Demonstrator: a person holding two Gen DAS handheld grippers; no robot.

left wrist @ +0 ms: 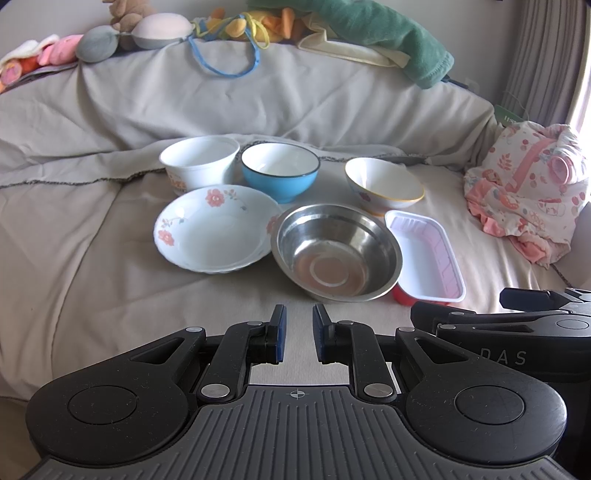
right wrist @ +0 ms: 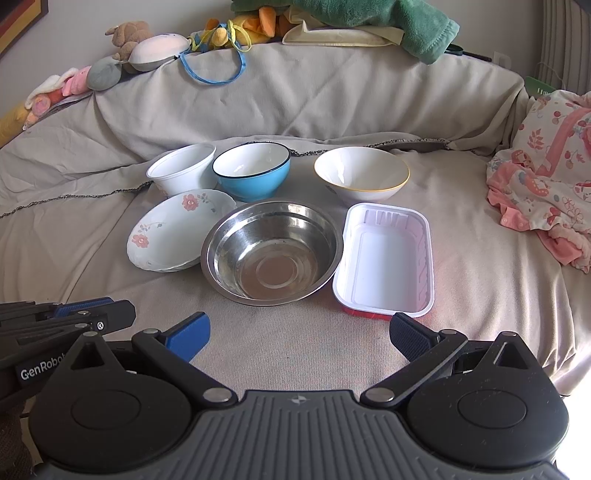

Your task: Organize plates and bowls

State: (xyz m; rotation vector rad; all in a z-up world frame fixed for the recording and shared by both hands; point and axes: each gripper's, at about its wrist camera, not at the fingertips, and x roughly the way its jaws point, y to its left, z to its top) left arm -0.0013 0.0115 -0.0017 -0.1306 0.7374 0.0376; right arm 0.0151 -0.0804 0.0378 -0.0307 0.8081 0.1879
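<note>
I see six dishes grouped on a sofa seat under a beige cover [right wrist: 332, 110]. In the near row a flowered plate [right wrist: 173, 230] touches a stainless steel bowl [right wrist: 273, 251], and a white plastic tray [right wrist: 386, 258] with a red underside sits just right of it. Behind stand a white bowl [right wrist: 183, 168], a blue bowl [right wrist: 253, 170] and, apart to the right, a yellow-rimmed white bowl [right wrist: 362, 171]. All look empty. My left gripper [left wrist: 299, 334] holds nothing, its fingers narrowly parted; my right gripper [right wrist: 299, 334] is spread wide, empty. The rigs read "DAS" and "GenRobot", partly cut off. Plush toys [right wrist: 133, 33] and a green towel [right wrist: 399, 22] line the backrest; floral pink cloth [right wrist: 546, 177] lies right.
</note>
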